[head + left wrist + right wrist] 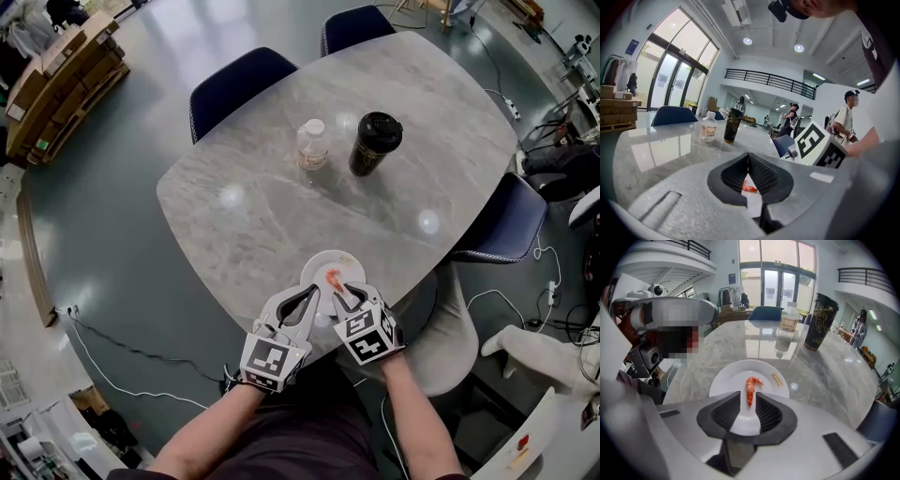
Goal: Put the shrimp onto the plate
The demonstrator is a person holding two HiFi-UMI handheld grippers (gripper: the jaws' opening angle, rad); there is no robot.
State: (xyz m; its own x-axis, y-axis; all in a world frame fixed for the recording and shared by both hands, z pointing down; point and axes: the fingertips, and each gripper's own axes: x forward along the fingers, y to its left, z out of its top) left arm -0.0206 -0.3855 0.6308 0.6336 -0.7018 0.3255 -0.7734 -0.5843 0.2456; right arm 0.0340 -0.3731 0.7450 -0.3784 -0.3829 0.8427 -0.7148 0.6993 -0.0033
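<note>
A white plate [322,262] sits at the near edge of the marble table [281,206]. An orange shrimp [333,277] lies on it. In the right gripper view the shrimp [750,387] rests on the plate [726,380], its tail end between the tips of my right gripper [748,399]. The jaws stand slightly apart and do not press it. In the head view my right gripper [341,294] hovers over the plate's near rim. My left gripper [310,292] is just left of it, its tips meeting. Through the left gripper [748,157] I glimpse the shrimp [749,188].
A clear water bottle [312,143] and a black cup [374,142] stand at the table's far middle. Dark blue chairs [239,84] ring the far and right sides. A small yellow strip [777,379] lies on the plate. The table's near edge is right under my grippers.
</note>
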